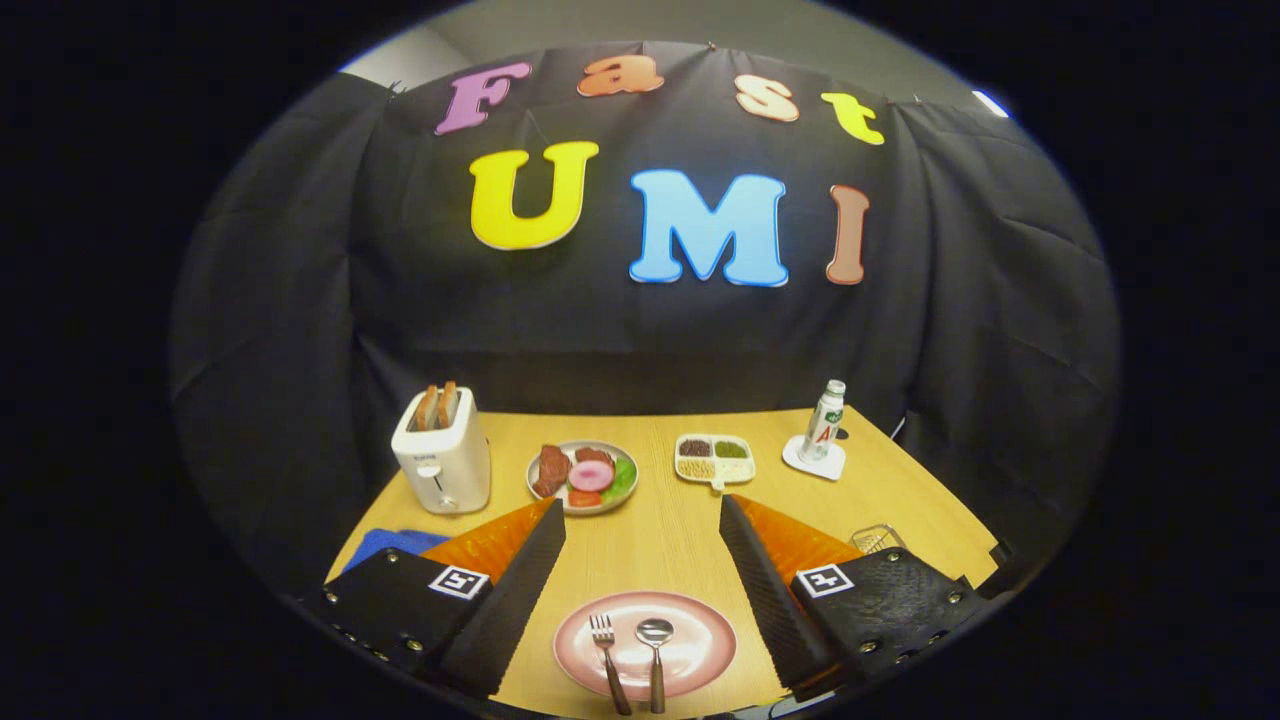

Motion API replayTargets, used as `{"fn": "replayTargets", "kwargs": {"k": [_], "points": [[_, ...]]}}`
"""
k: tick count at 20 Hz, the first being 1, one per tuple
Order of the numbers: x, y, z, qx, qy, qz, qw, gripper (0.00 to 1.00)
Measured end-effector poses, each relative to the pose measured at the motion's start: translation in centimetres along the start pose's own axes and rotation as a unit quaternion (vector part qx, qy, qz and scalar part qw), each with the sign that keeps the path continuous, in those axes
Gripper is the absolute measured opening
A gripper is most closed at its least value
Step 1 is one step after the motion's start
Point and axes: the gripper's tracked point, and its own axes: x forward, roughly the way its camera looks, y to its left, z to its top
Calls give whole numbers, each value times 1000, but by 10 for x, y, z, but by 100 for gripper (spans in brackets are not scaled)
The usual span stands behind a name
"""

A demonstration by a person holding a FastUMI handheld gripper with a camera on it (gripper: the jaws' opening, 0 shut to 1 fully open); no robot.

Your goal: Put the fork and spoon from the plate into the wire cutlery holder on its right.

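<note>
Gripper (pixel 642 520) hangs above the table (pixel 670 520), fingers wide apart and holding nothing, likely spread to take one utensil at a time. Fork (pixel 606 655) and spoon (pixel 655 650) lie side by side on the pink plate (pixel 700 625) between the fingers, handles toward the camera. Wire cutlery holder (pixel 877 538) sits to the plate's right, partly hidden behind the right finger.

So the gripper (pixel 642 515) is hanging above the plate (pixel 700 625) with its fingers (pixel 520 590) spread wide apart, one on each side of the plate, gripping nothing and both tilted inward toward their tips.
</note>
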Motion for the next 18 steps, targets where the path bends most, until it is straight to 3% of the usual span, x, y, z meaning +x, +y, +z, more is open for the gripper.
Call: {"fn": "replayTargets", "kwargs": {"k": [6, 18], "points": [[23, -5, -71, -14, 126, -11, 992, 96], [38, -14, -179, -42, 299, -32, 953, 92]]}}
